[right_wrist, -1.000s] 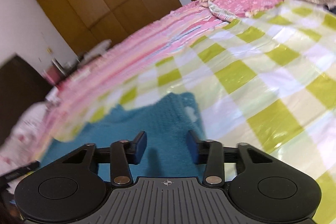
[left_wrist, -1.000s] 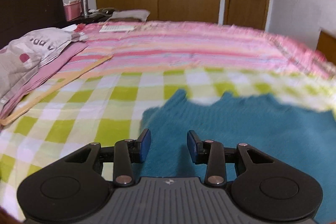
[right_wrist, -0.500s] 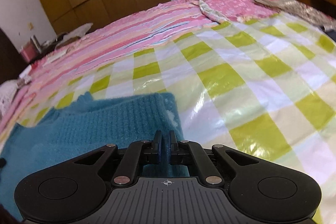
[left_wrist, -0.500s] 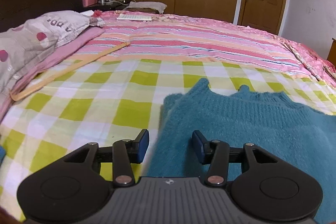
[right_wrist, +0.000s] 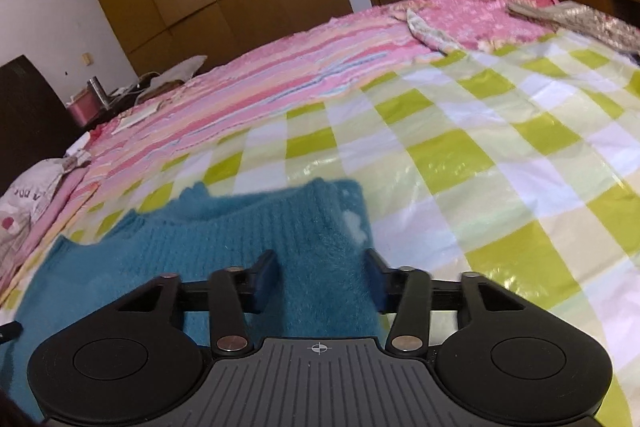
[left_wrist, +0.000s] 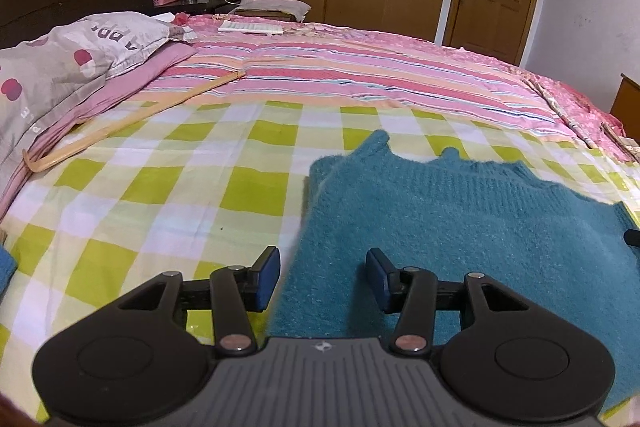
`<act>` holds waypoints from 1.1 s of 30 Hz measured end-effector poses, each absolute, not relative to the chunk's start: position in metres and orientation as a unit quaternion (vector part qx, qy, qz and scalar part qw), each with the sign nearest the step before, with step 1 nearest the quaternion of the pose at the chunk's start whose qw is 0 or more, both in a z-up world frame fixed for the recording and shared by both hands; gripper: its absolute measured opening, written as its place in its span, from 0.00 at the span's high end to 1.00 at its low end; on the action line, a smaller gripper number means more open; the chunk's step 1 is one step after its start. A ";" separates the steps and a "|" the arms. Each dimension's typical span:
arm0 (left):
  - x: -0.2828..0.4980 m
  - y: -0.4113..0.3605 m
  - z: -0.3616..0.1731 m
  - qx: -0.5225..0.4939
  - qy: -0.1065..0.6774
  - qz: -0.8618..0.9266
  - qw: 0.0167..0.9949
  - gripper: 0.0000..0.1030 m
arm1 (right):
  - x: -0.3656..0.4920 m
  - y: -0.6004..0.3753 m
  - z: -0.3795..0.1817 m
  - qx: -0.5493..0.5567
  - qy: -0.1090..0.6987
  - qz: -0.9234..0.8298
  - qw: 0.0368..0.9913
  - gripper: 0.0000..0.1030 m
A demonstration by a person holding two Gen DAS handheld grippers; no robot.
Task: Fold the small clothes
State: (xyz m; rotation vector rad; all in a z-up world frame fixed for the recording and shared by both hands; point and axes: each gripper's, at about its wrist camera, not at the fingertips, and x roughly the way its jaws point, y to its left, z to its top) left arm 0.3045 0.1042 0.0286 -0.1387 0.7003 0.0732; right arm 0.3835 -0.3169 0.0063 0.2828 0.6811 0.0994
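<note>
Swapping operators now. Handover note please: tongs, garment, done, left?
Left tongs: open, empty, over the left edge of the fuzzy teal knit sweater.
Right tongs: jaws just reopened, nothing pinched, over the sweater's right edge.
Sweater lies fairly flat on the green-and-white checked sheet, ribbed band at the far side.
Done: sides look tucked in, though hard to be sure.
Left: probably the final fold.

My bed (left_wrist: 120, 211) carries a green-checked sheet; the teal sweater (left_wrist: 460, 219), a pillow (left_wrist: 60, 67) and a wooden stick (left_wrist: 132, 123) lie on it.
</note>
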 end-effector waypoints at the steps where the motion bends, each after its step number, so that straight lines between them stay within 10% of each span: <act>1: 0.304 0.103 0.029 -0.067 0.343 0.034 0.937 0.49 | 0.384 -0.315 0.007 0.129 0.334 0.050 0.932 0.82; 16: 0.294 0.088 0.018 -0.059 0.341 0.028 0.938 0.49 | 0.401 -0.319 0.019 0.154 0.312 0.027 0.937 0.91; 33: 0.271 0.095 0.021 -0.087 0.338 0.020 0.937 0.57 | 0.406 -0.316 0.003 0.130 0.343 0.015 0.930 0.73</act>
